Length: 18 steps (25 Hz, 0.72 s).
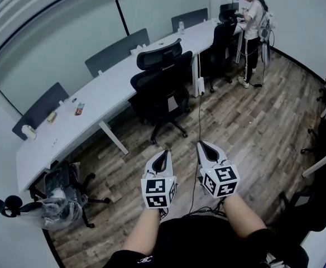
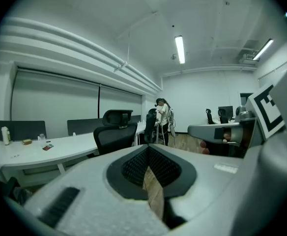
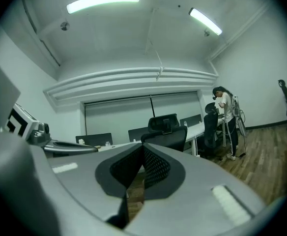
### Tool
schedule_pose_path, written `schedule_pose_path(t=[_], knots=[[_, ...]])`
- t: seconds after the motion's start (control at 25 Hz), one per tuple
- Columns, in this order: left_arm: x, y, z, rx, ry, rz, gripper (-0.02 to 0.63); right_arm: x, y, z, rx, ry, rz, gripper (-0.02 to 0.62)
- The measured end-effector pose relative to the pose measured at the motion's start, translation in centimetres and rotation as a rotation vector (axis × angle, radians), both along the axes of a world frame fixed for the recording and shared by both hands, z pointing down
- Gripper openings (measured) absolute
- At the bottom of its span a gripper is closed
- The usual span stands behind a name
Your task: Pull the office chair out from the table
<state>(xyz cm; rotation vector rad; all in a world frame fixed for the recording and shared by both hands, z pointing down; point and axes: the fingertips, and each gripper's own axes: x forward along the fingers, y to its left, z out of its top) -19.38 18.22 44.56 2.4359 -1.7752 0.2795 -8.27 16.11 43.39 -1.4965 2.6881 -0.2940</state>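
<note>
Left gripper point(image 1: 163, 152) and right gripper point(image 1: 204, 145): fingers point(image 1: 156, 164) pressed together, empty. Office chair point(image 1: 162, 85) at 12 o'clock, against the bench point(image 1: 104, 94).

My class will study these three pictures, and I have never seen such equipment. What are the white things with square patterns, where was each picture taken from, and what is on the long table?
There is no robot: a person holds a left hand-held gripper and a right hand-held gripper, white two-jaw tools, each bearing a cube of square markers. The head view comes from a camera on that person's head, looking down at the arms and the wooden floor. The other two views come from a camera on each gripper, looking along its jaws. Both pairs of jaws are shut, with nothing between them. The long white table carries a bottle and a few small items, too small to name. The black office chair stands close against it, apart from both grippers.
</note>
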Motion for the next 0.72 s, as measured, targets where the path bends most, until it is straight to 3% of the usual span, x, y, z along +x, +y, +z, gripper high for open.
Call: schedule_pose_path(t=[0.32, 0.72], knots=[[3.9, -2.4, 0.9, -0.007, -0.003, -0.005, 0.009, 3.8, -2.4, 1.4, -0.023, 0.031, -0.015, 0.005], [4.3, -6.4, 1.5, 0.001, -0.021, -0.023, 0.009, 4.8, -6.3, 2.6, -0.025, 0.045, -0.027, 0.005]])
